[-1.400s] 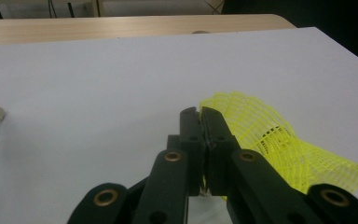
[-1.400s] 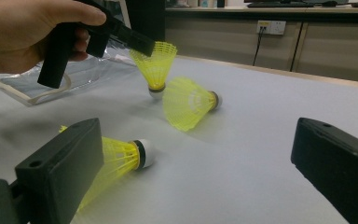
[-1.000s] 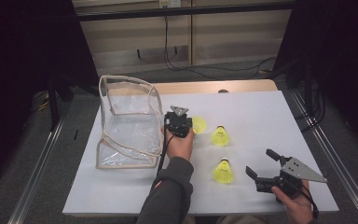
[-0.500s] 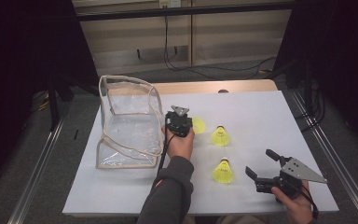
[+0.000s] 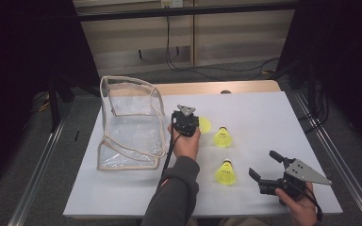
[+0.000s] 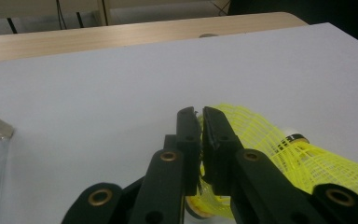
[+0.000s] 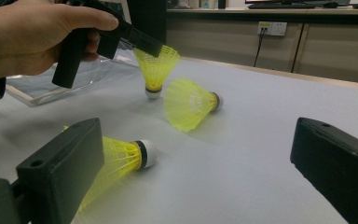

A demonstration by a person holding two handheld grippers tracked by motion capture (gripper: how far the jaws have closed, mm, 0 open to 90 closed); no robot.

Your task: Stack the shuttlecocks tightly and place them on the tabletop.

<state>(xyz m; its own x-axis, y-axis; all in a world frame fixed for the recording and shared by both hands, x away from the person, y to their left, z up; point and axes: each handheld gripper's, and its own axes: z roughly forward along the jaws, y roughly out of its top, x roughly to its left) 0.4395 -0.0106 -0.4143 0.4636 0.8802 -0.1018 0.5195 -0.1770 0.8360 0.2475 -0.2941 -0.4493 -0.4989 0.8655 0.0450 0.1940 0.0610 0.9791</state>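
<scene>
**Left gripper view: shuttlecock pinched by its skirt rim**

Left gripper view showed my left gripper nearly closed, jaws nipping the yellow mesh rim of a shuttlecock. Right gripper view showed it hanging cork-down just above the white table, beside the clear bag. Right gripper stood wide open, holding nothing, near two loose shuttlecocks. I judged the shuttlecock very light, its skirt springy and easily crushed; the cork base seemed the firmer hold.

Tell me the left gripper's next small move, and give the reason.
Probably lift and carry toward the clear pouch. The left gripper is shut on the skirt rim of a shuttlecock, whose cork hangs just above the table; the pouch stands open beside it.
</scene>
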